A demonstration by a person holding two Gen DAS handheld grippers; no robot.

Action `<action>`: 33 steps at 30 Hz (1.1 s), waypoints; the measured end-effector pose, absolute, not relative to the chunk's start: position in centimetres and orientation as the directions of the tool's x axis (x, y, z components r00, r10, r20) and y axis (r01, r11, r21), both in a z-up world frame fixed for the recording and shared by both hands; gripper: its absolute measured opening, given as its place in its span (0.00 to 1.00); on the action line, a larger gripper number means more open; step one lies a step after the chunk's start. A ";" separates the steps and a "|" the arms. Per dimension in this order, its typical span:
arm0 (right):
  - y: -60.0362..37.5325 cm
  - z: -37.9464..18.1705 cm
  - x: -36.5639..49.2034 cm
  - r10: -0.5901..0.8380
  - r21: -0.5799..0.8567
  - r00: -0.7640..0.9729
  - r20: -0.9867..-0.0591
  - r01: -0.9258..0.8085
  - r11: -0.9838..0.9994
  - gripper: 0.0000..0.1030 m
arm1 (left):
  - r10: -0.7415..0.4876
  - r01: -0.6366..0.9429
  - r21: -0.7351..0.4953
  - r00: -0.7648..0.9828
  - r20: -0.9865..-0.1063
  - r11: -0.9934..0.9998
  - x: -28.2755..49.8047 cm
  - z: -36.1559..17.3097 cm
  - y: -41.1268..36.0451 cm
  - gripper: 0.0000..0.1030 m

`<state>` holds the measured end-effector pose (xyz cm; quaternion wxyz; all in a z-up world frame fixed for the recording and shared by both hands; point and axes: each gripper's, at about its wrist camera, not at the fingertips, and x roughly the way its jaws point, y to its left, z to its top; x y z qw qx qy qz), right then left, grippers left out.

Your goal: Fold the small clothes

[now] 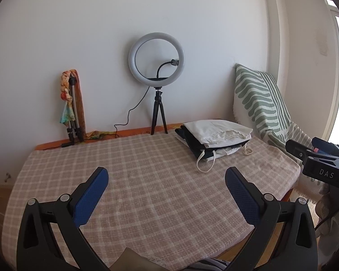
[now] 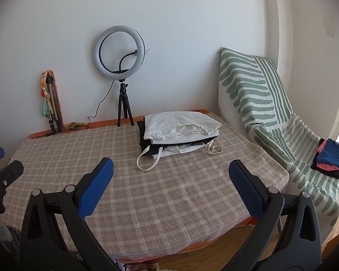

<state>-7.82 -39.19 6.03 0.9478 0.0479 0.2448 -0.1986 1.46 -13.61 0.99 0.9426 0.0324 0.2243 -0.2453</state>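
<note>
A stack of folded clothes (image 1: 214, 139), white on top with black below, lies at the far right of the checked table (image 1: 147, 180). It also shows in the right wrist view (image 2: 180, 131). A small pile of blue, pink and black clothes (image 2: 331, 158) lies on the striped chair. My left gripper (image 1: 167, 176) is open and empty above the table's near part. My right gripper (image 2: 170, 168) is open and empty, short of the stack. Its body (image 1: 323, 160) shows at the right edge of the left wrist view.
A ring light on a small tripod (image 1: 157, 85) stands at the table's back edge by the wall, its cable trailing left. A folded tripod with a colourful scarf (image 1: 71, 103) leans on the wall. A chair with a green striped cover (image 2: 266, 113) stands right of the table.
</note>
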 end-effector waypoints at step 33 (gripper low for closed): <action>-38.0 5.7 -8.0 -0.319 0.036 0.808 -0.495 0.386 0.922 1.00 | -0.459 0.473 -0.082 0.776 -0.432 0.877 1.7 1.5 -12.9 1.00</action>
